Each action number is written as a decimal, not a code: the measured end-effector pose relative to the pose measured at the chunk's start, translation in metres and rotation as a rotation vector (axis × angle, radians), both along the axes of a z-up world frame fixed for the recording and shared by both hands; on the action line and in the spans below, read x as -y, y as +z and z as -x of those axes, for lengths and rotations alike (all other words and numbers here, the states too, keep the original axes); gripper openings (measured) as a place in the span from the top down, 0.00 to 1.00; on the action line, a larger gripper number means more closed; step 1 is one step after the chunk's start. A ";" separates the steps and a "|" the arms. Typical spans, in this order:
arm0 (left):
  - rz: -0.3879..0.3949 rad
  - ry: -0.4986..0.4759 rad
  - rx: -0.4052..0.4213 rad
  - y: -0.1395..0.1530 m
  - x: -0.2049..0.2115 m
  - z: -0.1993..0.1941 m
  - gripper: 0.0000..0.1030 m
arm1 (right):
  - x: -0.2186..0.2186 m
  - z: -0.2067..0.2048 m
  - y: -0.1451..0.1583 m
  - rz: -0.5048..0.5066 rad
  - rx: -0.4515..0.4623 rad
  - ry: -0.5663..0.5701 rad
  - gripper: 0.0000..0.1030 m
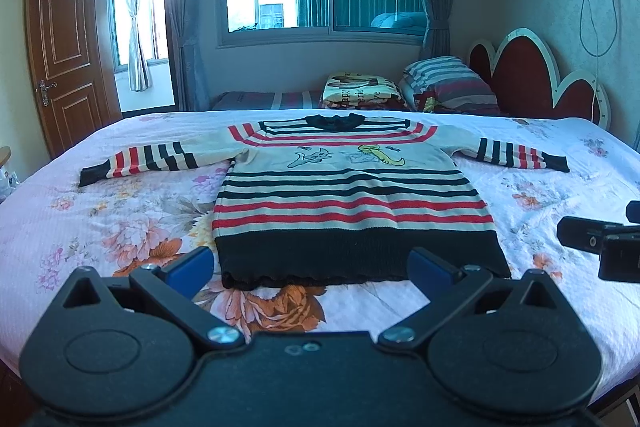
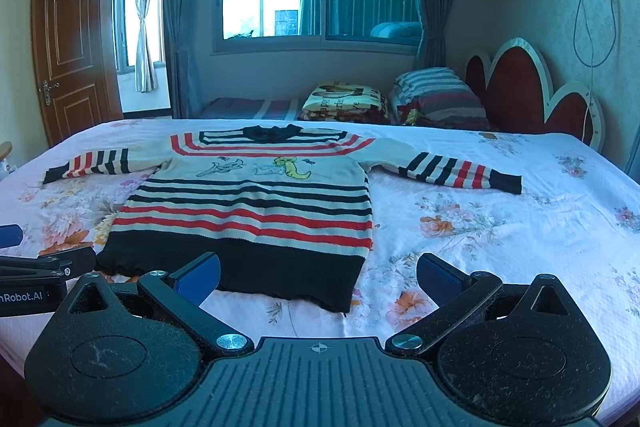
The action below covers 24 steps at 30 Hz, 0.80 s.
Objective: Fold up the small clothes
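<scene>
Left wrist view: your left gripper (image 1: 311,269) sits with jaws spread wide, nothing between the blue pads (image 1: 192,267). The striped sweater (image 1: 352,195) lies flat and face-up on the floral bedsheet (image 1: 120,227), centre of the frame, collar toward the top, both sleeves stretched out to the sides. Its black hem (image 1: 360,259) sits just beyond the fingertips, lined up with the gap between them; the right pad overlaps the hem's lower right corner in the picture, but you can't tell contact from this angle. Left pad is over bare sheet, just left of the hem. At the right edge of the frame you see part of the other gripper's body, off the sweater's right side.

Right wrist view: your right gripper (image 2: 318,277) is also wide open and empty. Here the sweater (image 2: 256,203) sits left of centre; the hem's lower right corner (image 2: 340,301) falls in the gap between the pads, closer to the left one. The left pad (image 2: 198,277) overlaps the hem in the picture; the right pad is over bare sheet, clear of the fabric. The right sleeve (image 2: 460,169) runs out to the upper right, well apart from the jaws. Left gripper body shows at the lower left edge of the frame, next to the hem's left corner.

Folded blankets (image 2: 344,99) and a striped pillow (image 2: 436,89) sit at the back of the frame by the headboard (image 2: 520,83).
</scene>
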State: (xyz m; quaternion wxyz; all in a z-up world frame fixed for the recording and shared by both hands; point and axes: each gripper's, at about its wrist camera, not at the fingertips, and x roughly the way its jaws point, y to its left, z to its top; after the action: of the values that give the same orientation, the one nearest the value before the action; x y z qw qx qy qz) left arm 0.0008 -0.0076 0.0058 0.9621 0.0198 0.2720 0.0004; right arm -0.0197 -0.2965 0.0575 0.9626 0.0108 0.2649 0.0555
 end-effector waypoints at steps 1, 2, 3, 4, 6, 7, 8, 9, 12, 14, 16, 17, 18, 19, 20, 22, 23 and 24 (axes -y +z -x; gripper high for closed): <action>0.000 -0.001 -0.001 0.000 0.000 0.000 0.00 | 0.000 0.001 0.000 -0.001 0.001 0.000 0.00; 0.000 0.000 0.001 0.000 0.000 0.000 0.00 | 0.000 0.001 0.000 -0.001 0.001 -0.001 0.00; 0.000 -0.001 0.002 0.000 0.001 0.000 0.00 | 0.000 0.001 0.000 0.000 0.001 -0.002 0.00; -0.001 -0.003 0.004 0.000 0.001 0.000 0.00 | 0.000 0.001 0.000 0.001 0.002 -0.002 0.00; 0.001 -0.006 0.007 0.000 0.000 0.000 0.00 | 0.000 0.001 0.000 0.000 0.001 -0.002 0.00; 0.000 -0.005 0.007 0.000 0.001 0.000 0.00 | 0.000 0.001 0.000 0.001 0.001 -0.002 0.00; -0.002 -0.005 0.007 0.000 0.001 0.000 0.00 | 0.000 0.001 0.000 0.001 0.001 -0.002 0.00; -0.002 -0.006 0.007 0.000 0.001 0.000 0.00 | 0.000 0.001 0.000 0.001 0.001 -0.002 0.00; 0.000 -0.007 0.007 0.000 0.001 0.000 0.00 | 0.000 0.001 0.001 0.001 0.003 -0.003 0.00; -0.002 -0.010 0.008 0.001 0.000 0.001 0.00 | -0.001 0.001 0.001 0.001 0.003 -0.004 0.00; -0.002 -0.012 0.008 0.002 -0.001 0.001 0.00 | -0.001 0.001 0.001 0.001 0.002 -0.004 0.00; -0.002 -0.009 0.008 0.002 0.000 0.001 0.00 | -0.002 0.001 0.002 0.002 0.002 -0.004 0.00; -0.001 -0.009 0.008 0.002 0.000 0.001 0.00 | -0.003 0.001 0.002 0.003 0.001 -0.003 0.00; 0.001 -0.008 0.009 0.002 0.000 0.001 0.00 | -0.003 0.001 0.002 0.002 0.001 -0.001 0.00; 0.000 -0.008 0.009 0.002 0.000 0.000 0.00 | -0.004 0.001 0.002 0.003 0.002 0.000 0.00; 0.000 -0.007 0.010 0.002 -0.001 0.000 0.00 | -0.005 0.001 0.002 0.006 0.003 0.000 0.00; 0.001 -0.009 0.011 0.002 -0.002 0.001 0.00 | -0.007 0.000 0.002 0.007 0.003 0.001 0.00; 0.002 -0.008 0.010 0.002 -0.002 0.001 0.00 | -0.007 0.000 0.002 0.008 0.003 0.002 0.00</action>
State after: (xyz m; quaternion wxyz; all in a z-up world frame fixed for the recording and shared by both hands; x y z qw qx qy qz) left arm 0.0000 -0.0053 0.0082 0.9635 0.0201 0.2669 -0.0036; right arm -0.0199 -0.2893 0.0598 0.9630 0.0068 0.2638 0.0553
